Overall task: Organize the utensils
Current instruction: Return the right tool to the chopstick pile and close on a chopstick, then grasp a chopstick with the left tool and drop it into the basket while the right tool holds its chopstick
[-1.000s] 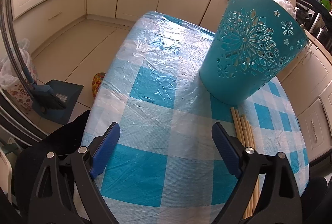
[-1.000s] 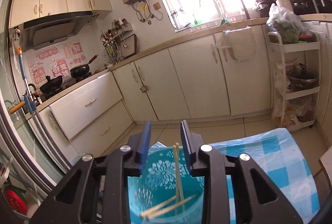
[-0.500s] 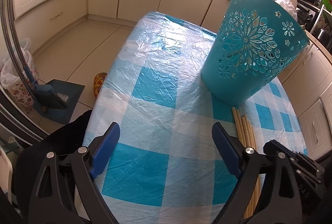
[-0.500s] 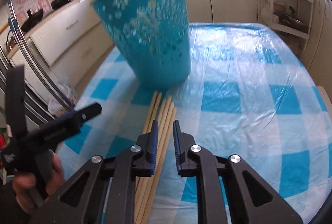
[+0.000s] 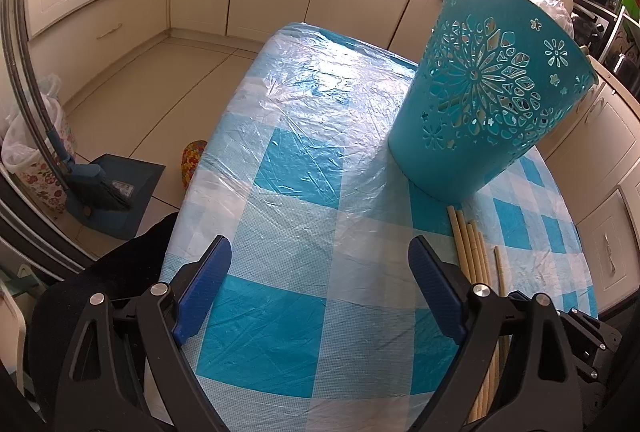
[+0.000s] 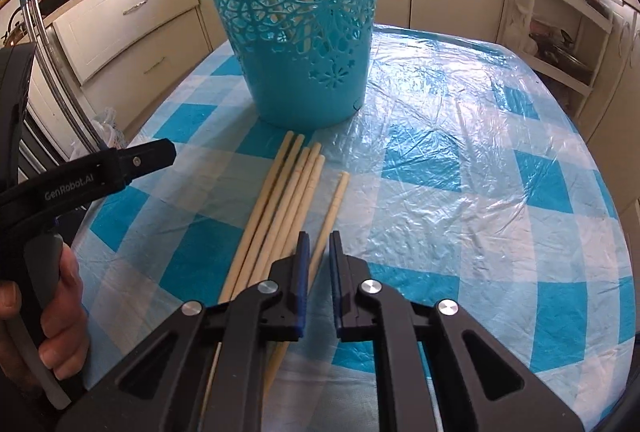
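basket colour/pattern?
Teal basket with cut-out flower and snowflake pattern; clearest in the right wrist view.

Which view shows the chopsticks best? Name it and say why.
The right wrist view: the chopsticks lie in full view, fanned out before the bucket. The left wrist view catches only their ends at the right edge, the rest hidden behind the left tongs.

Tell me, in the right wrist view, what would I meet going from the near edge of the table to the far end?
Right hand-held gripper → lone chopstick passing between its fingers → bundle of chopsticks → teal cut-out basket → bare far stretch of the checked tablecloth.
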